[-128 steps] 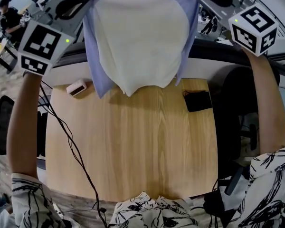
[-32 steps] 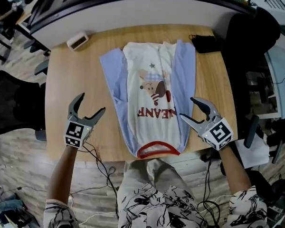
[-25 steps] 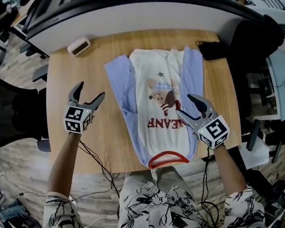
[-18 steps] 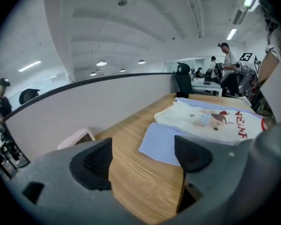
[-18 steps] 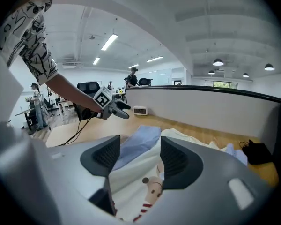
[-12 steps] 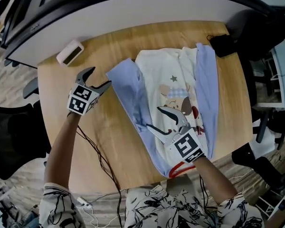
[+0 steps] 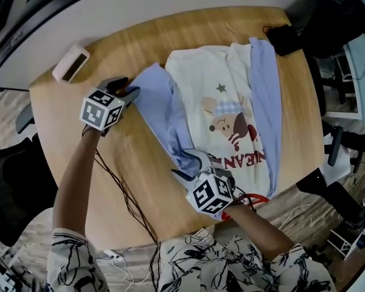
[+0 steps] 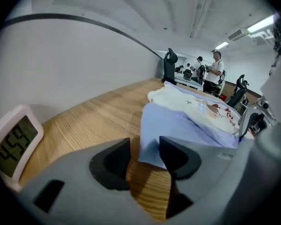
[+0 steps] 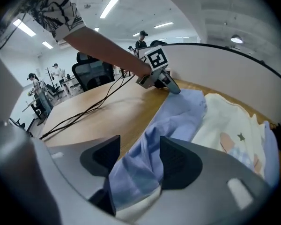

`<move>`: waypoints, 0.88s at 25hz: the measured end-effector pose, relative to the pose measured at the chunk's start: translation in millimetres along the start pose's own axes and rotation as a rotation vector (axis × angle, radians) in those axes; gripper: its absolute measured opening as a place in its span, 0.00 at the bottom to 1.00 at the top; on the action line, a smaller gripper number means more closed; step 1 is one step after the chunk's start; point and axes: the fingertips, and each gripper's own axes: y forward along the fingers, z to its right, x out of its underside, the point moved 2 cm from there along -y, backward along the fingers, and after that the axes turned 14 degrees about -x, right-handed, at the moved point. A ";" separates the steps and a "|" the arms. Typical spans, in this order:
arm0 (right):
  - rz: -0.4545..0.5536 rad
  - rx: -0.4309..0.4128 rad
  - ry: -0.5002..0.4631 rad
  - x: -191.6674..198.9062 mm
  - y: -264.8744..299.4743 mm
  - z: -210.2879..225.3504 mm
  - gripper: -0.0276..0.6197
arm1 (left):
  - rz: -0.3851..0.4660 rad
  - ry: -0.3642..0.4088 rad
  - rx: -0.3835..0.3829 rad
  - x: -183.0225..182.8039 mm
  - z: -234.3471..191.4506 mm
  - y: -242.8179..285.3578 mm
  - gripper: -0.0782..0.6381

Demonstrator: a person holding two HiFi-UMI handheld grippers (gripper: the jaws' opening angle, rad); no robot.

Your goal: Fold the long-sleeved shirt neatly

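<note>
Both forearms stretched out, pointing down at a slant. Left hand-held gripper (image 7: 129, 89): just closed to about half-open around the blue sleeve (image 7: 164, 111) cuff, far left, pads not pressing. Right hand-held gripper (image 7: 191, 163): wide open astride the bunched sleeve's near end. Both lower than half a second ago, right shifted left. Shirt (image 7: 201, 78) spread on the worktop (image 7: 128, 181).

Open wood along the left and far edges of the tabletop (image 7: 152, 47), crossed only by a thin black cable (image 7: 125, 196) toward the near edge. White clock (image 7: 70, 64) at the far left corner, black pouch (image 7: 286, 38) at the far right. Middle and right covered by the shirt (image 7: 231, 84).
</note>
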 end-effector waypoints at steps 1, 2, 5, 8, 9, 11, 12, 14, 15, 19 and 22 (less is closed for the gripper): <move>-0.010 0.006 0.010 2.3 3.1 2.2 0.46 | -0.009 0.010 0.001 1.2 0.5 1.5 0.36; -0.018 0.010 0.021 4.2 5.3 4.5 0.42 | -0.014 0.020 -0.003 1.8 0.3 2.0 0.24; -0.016 0.011 0.044 4.7 8.1 8.1 0.36 | 0.015 0.009 -0.012 -2.6 -1.0 -6.6 0.14; 0.002 0.008 0.046 2.5 8.0 9.9 0.36 | 0.065 -0.058 -0.039 -6.9 -6.6 -33.8 0.14; 0.012 0.007 0.045 2.0 7.0 10.0 0.36 | 0.074 -0.081 -0.059 -4.6 -10.1 -46.9 0.14; 0.035 -0.005 0.045 1.0 4.3 9.5 0.37 | 0.086 -0.120 -0.110 5.9 -19.1 -77.4 0.14; 0.045 -0.013 0.046 0.7 3.1 9.1 0.38 | 0.087 -0.138 -0.135 14.2 -23.9 -93.6 0.14; 0.057 -0.029 0.044 0.6 2.1 8.8 0.40 | 0.074 -0.161 -0.190 36.9 -32.8 -124.9 0.14; 0.059 -0.039 0.039 0.6 2.0 8.8 0.41 | 0.062 -0.169 -0.220 50.6 -36.6 -139.9 0.14; 0.068 -0.076 0.010 -3.7 1.7 4.4 0.43 | 0.008 -0.229 -0.320 104.6 -44.9 -191.6 0.14; 0.053 -0.124 -0.030 -4.3 5.5 -10.2 0.45 | -0.013 -0.277 -0.395 137.3 -45.1 -226.7 0.14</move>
